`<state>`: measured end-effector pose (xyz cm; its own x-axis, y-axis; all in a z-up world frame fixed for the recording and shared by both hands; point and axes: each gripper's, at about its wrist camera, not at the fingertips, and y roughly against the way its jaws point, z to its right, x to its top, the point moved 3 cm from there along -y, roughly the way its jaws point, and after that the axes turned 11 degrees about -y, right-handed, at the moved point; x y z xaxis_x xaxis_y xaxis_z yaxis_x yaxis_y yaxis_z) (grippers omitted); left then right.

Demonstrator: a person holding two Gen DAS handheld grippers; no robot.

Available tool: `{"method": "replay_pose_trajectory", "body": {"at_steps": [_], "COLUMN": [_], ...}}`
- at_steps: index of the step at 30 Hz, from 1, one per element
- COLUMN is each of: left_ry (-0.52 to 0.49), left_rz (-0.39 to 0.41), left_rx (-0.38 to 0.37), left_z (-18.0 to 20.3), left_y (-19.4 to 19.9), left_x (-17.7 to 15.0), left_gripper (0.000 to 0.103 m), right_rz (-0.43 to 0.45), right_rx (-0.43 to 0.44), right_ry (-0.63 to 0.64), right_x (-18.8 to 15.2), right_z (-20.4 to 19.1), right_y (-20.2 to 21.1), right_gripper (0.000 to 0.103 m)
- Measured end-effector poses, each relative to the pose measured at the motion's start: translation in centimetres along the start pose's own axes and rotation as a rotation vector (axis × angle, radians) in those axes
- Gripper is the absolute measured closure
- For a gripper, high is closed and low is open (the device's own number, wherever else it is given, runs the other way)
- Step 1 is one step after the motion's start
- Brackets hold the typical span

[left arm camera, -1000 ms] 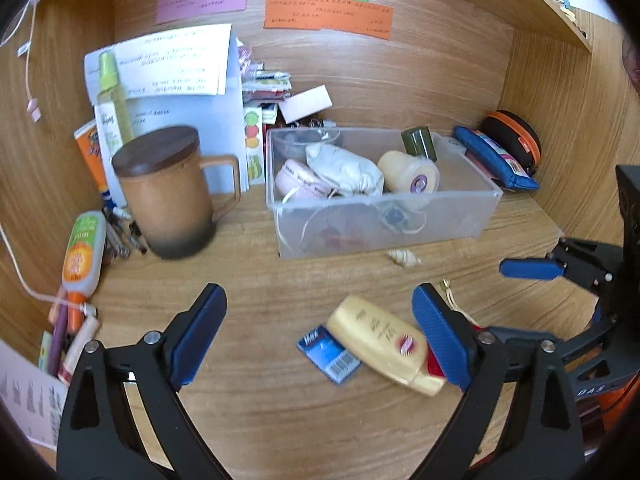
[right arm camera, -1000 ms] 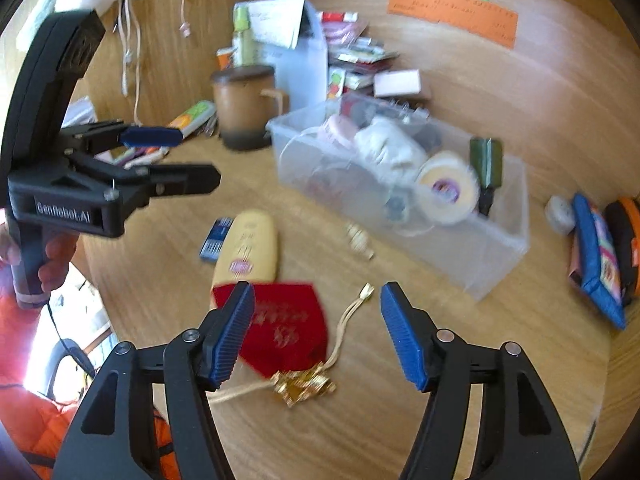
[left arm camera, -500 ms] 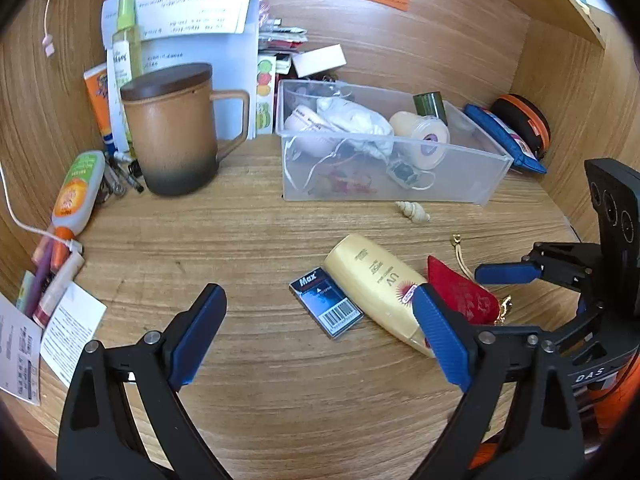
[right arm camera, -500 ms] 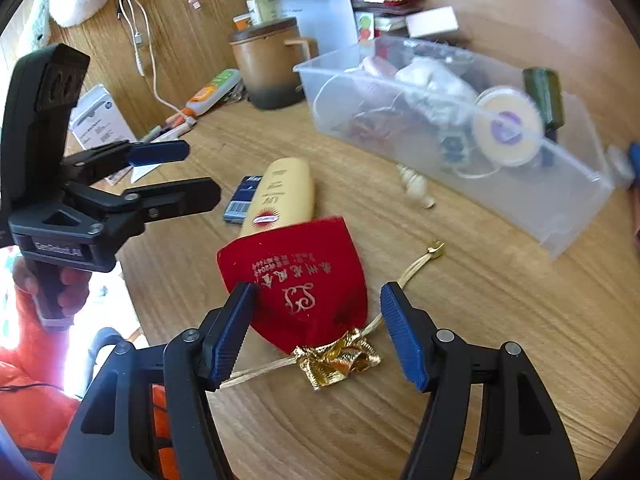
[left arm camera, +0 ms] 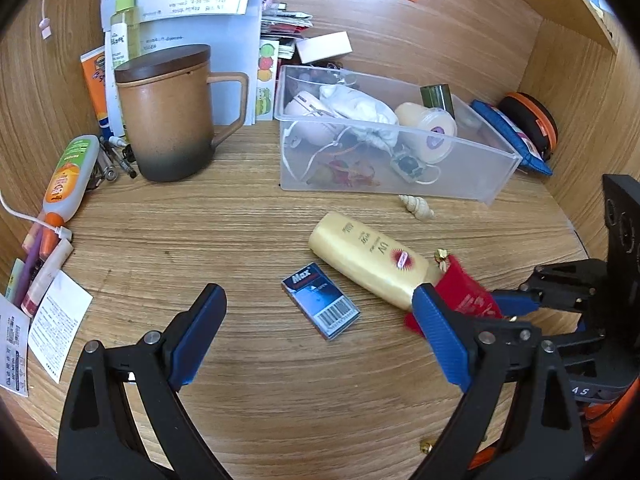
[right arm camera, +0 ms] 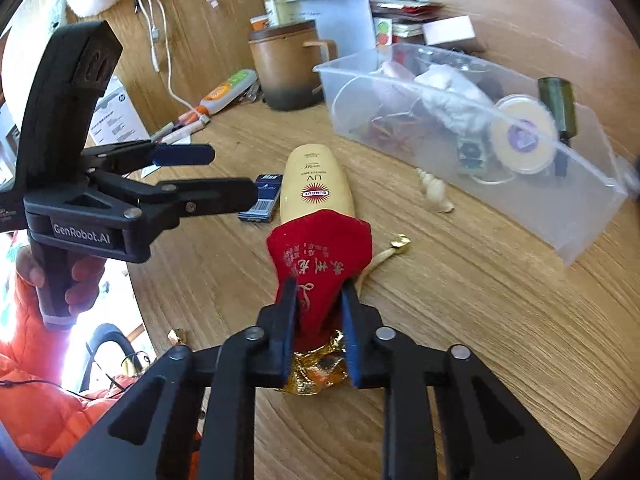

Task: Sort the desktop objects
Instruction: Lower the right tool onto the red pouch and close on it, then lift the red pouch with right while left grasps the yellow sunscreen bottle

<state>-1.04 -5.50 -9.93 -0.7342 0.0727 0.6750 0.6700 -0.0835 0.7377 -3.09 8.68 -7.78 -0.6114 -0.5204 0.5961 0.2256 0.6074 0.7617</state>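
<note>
My right gripper [right arm camera: 318, 312] is shut on a red drawstring pouch [right arm camera: 320, 248] with a gold neck, on the wooden desk. The pouch overlaps the end of a yellow UV sunscreen tube [right arm camera: 314, 178]. In the left wrist view the pouch [left arm camera: 466, 294] lies right of the tube [left arm camera: 368, 266]. My left gripper [left arm camera: 316, 336] is open and empty, above a small blue Max box [left arm camera: 320, 300]. A clear plastic bin [left arm camera: 496, 178] holding several small items stands behind. A small seashell [left arm camera: 416, 208] lies in front of the bin.
A brown lidded mug [left arm camera: 168, 112] stands at the back left, with tubes and pens [left arm camera: 68, 176] beside it. A blue pouch [left arm camera: 508, 132] and an orange-black case [left arm camera: 532, 120] lie at the back right. Papers [left arm camera: 52, 320] lie at the left edge.
My right gripper has shut on the red pouch; it was open around it before. My left gripper has drawn back and tilted down toward the desk.
</note>
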Motion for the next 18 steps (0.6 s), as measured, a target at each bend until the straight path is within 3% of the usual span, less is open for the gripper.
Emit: {"method": "replay_pose_trajectory", "body": {"at_steps": [9,18], "left_ry": [-0.034,-0.065], "left_rz": [-0.031,-0.096], "left_rx": [-0.043,-0.1], "left_z": [2.0,4.0], "left_y": [-2.0,-3.5], "left_x": [1.4,2.0], "left_gripper": [0.008,0.008], "right_rz": [0.142,0.224], "right_rx": [-0.063,-0.101], "right_ry": [-0.096,-0.193], "right_x": [0.7,1.1], "right_z": [4.9,9.1], "right_y": [4.1,6.9], "right_gripper": [0.086,0.086]}}
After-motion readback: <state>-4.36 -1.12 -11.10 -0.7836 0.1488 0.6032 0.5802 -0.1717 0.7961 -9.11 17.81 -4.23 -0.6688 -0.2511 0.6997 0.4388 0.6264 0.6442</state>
